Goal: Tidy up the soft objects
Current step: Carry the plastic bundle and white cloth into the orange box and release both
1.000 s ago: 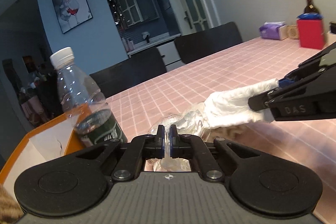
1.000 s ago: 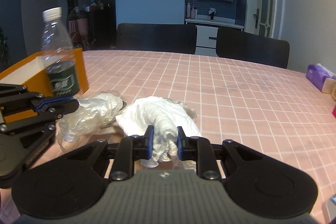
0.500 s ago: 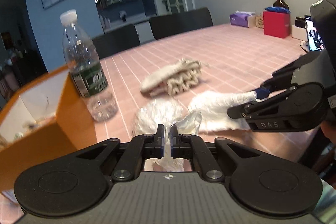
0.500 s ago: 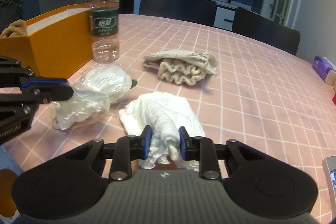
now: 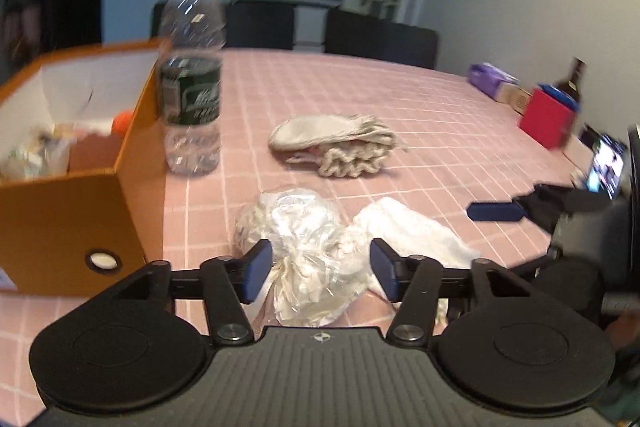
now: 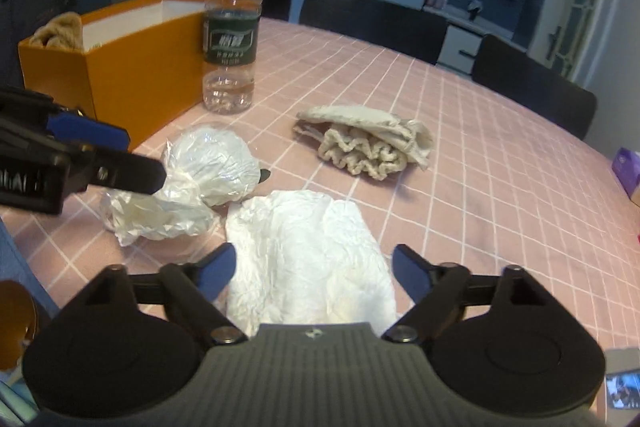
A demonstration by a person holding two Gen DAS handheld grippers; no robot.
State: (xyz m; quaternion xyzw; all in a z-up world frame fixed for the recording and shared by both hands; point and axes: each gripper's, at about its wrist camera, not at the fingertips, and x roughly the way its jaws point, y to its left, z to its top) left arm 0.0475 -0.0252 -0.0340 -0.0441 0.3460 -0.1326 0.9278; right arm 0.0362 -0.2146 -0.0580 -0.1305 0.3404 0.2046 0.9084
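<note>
A crumpled clear plastic bag (image 5: 304, 239) lies on the pink checked tablecloth between the fingers of my left gripper (image 5: 320, 267). Its jaws are opening and the pads stand clear of the bag. Beside it lies a white crumpled cloth (image 6: 308, 247), between the fingers of my right gripper (image 6: 314, 269), whose jaws are also opening without pressing on it. The same bag (image 6: 208, 171) shows left of the cloth, with the left gripper (image 6: 144, 159) over its near end. Farther back rests a beige knitted cloth (image 6: 368, 139). An orange box (image 6: 132, 67) stands at the left.
A water bottle (image 6: 232, 43) stands against the orange box's right corner. A red box (image 5: 548, 119), a dark bottle (image 5: 572, 79) and a purple tissue pack (image 5: 490, 81) sit at the far right, with a lit phone (image 5: 604, 167) nearer. Dark chairs (image 6: 372, 15) line the far edge.
Both grippers went from shut to wide apart, letting go of the plastic bag and the white cloth, which now lie on the table. Both views tilted down and levelled.
</note>
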